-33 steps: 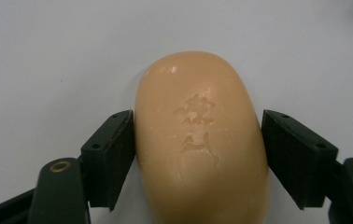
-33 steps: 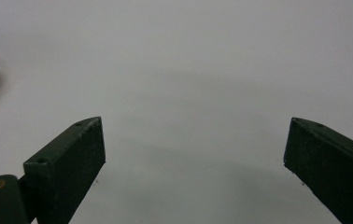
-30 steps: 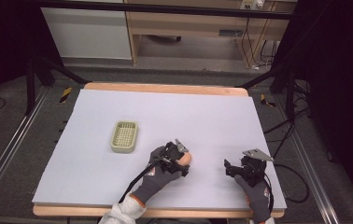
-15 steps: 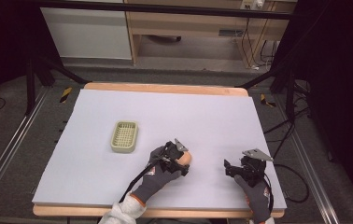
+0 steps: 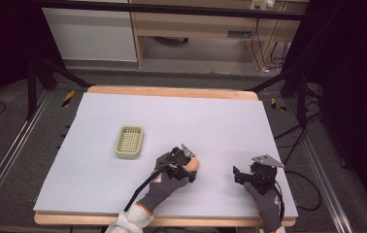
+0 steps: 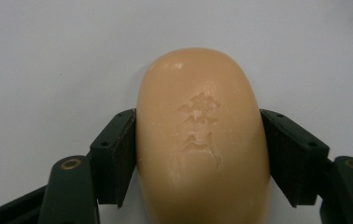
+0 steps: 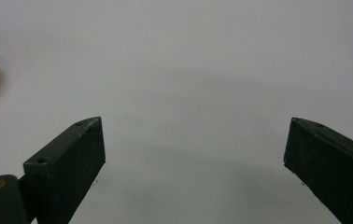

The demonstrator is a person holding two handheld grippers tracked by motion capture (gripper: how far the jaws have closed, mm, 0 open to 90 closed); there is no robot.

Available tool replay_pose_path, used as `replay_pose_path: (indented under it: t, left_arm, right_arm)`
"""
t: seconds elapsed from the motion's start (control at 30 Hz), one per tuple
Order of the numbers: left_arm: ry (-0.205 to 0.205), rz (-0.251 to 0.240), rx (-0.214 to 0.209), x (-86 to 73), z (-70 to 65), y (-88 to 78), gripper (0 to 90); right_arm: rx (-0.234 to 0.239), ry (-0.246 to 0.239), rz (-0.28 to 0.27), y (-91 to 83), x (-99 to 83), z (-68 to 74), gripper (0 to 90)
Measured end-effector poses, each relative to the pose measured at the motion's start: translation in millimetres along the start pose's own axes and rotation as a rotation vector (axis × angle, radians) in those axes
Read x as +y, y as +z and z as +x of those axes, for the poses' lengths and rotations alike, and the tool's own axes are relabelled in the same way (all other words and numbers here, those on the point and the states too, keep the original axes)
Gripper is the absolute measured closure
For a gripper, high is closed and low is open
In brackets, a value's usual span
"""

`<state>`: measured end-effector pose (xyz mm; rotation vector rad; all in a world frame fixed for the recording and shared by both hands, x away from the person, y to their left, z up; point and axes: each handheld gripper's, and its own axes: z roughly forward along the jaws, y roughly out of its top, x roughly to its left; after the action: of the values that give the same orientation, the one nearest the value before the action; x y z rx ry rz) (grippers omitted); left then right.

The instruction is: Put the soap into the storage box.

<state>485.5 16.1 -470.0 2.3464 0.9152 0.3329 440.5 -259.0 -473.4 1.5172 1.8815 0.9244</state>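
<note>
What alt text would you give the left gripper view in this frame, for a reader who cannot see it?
A peach-coloured bar of soap with a raised stamp on top sits clamped between the left gripper's two black jaws, one pressed against each long side. Beneath it lies the plain pale table surface.

soap dish [image 5: 129, 142] | pale green | on white table [image 5: 220, 121]
</note>
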Motion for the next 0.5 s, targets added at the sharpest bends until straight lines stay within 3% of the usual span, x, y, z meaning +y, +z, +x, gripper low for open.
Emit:
replay_pose_path:
  t: [0.5]
  left_arm:
    - [0.008, -0.020, -0.015, -2.4, 0.6, -17.0, 31.4]
  right_arm:
    - [-0.003, 0.001, -0.002, -0.5, -0.1, -0.7, 5.8]
